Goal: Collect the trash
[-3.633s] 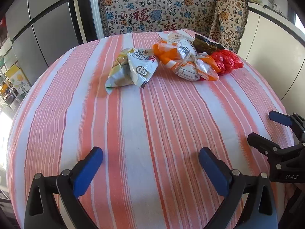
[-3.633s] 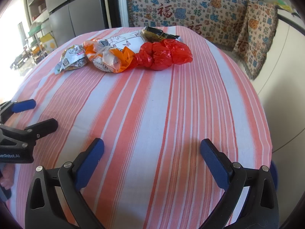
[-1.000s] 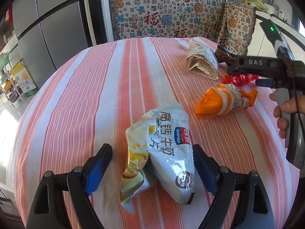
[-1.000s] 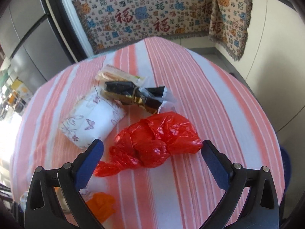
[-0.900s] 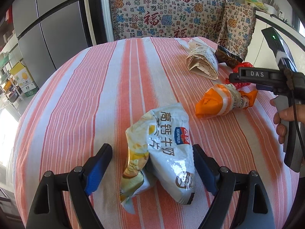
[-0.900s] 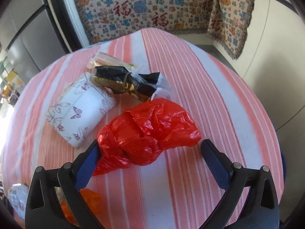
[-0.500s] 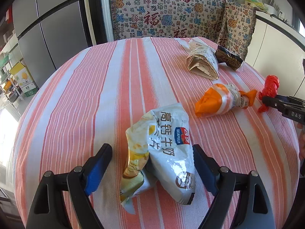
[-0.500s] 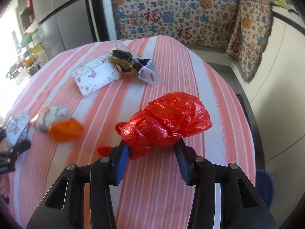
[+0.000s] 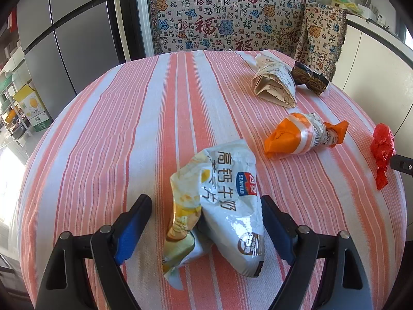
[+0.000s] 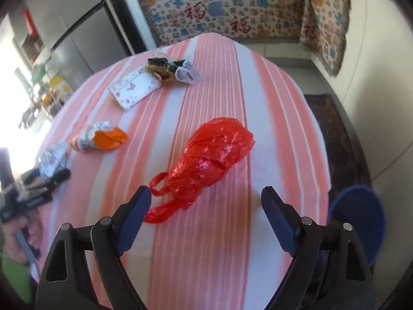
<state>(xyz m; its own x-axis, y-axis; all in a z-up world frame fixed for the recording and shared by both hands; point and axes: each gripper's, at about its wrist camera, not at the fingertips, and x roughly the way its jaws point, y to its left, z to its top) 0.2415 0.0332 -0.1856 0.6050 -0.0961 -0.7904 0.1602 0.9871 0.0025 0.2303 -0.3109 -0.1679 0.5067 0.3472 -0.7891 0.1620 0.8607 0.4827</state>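
Note:
A white and yellow snack bag (image 9: 219, 206) lies on the striped tablecloth (image 9: 116, 142) between the fingers of my left gripper (image 9: 204, 219). That gripper is open; its left pad stands apart from the bag. My right gripper (image 10: 206, 206) has its jaws opening. A crumpled red plastic bag (image 10: 209, 160) lies on the cloth just ahead of them, its tail reaching between the fingertips, with neither pad pressing on it. In the left wrist view the red bag (image 9: 382, 149) shows at the table's right edge beside the right gripper's tip.
An orange and white wrapper (image 9: 304, 137), a butterfly-print packet (image 9: 276, 85) and a dark gold wrapper (image 9: 309, 77) lie further back on the table. A blue round container (image 10: 356, 217) sits below the table's right edge. A patterned cloth hangs behind.
The right gripper shut on the red bag, carried it from the far pile toward the near right edge of the table, then opened and let it go. The left gripper stayed still.

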